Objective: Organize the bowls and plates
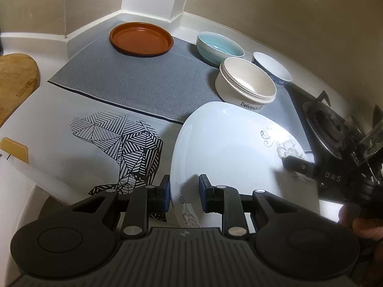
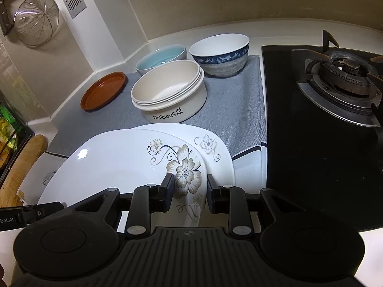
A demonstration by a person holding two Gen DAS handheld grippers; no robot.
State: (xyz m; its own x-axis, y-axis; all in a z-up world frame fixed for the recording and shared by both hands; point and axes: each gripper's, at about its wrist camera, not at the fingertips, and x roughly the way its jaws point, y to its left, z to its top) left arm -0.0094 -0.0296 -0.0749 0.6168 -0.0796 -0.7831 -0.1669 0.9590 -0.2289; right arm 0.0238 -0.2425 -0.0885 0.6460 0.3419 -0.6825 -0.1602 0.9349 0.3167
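while i hold still over the grey mat (image 2: 239,110):
left gripper (image 1: 183,192): jaws pinching upper floral plate (image 1: 227,148) rim
right gripper (image 2: 190,189): jaws straddling same plate's rim, grip unclear
lower floral plate (image 2: 215,148): beneath, on mat's near edge

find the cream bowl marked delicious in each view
Left wrist: cream bowl, upper right of centre, on the grey mat, behind the white plate.
Right wrist: cream bowl, just above centre, left of middle.
Shared landmark: brown plate, to its left in both.
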